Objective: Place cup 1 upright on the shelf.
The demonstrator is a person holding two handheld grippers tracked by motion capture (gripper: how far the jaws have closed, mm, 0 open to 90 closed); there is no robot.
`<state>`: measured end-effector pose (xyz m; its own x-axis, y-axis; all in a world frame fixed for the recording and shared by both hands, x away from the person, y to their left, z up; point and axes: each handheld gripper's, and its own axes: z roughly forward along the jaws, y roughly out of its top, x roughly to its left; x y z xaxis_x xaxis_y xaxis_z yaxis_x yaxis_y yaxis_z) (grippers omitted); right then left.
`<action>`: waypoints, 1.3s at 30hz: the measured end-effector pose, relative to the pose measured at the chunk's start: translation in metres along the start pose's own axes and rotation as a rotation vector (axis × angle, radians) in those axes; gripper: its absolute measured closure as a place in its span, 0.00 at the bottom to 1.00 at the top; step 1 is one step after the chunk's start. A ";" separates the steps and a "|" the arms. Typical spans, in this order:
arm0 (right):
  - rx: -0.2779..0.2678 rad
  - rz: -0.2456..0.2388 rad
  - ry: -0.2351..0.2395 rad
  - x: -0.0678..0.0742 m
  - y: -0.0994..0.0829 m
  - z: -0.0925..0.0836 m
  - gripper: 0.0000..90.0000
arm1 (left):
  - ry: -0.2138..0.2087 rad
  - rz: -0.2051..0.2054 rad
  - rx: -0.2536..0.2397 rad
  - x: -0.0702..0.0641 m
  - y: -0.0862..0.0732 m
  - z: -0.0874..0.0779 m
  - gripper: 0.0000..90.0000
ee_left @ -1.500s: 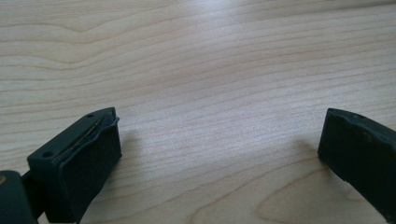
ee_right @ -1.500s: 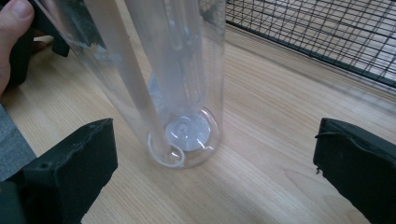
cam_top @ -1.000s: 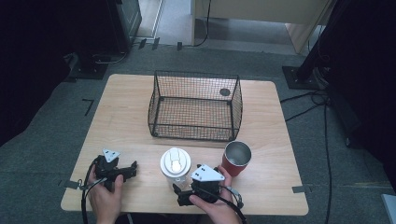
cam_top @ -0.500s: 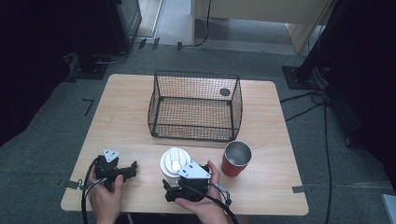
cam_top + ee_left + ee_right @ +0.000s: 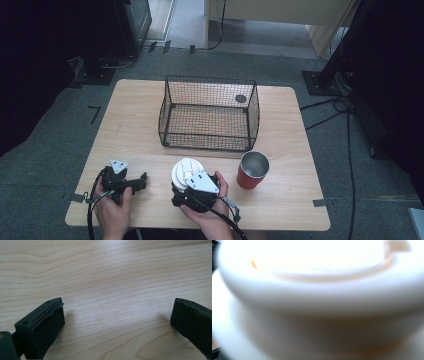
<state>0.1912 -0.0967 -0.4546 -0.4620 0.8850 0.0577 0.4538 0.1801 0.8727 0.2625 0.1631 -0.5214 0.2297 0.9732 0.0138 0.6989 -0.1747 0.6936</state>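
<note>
Count of items on the table: 1 wire basket, black mesh, 1 in total. 1 red cup with a metal-coloured inside, 1 in total. 1 white lid, 1 in total, also seen close up in the right gripper view. 1 small dark round disc seen at the far side of the basket. Handheld tools: 2 grippers, namely 1 left gripper and 1 right gripper. Hands: 2.
</note>
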 end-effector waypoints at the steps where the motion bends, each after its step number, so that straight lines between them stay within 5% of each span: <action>1: -0.004 -0.008 -0.003 0.001 0.000 -0.001 0.17 | 0.001 0.000 0.000 0.000 0.000 0.000 0.00; 22: -0.086 -0.056 0.023 0.005 0.015 -0.008 0.18 | 0.000 0.001 0.002 0.000 0.000 0.000 0.00; 39: -0.164 -0.041 0.020 0.001 0.038 -0.009 0.18 | 0.000 0.000 0.002 0.000 0.000 0.000 0.00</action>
<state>0.2005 -0.0928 -0.4173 -0.4937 0.8692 0.0286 0.3048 0.1422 0.9417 0.2628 0.1629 -0.5212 0.2294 0.9732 0.0136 0.7006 -0.1748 0.6919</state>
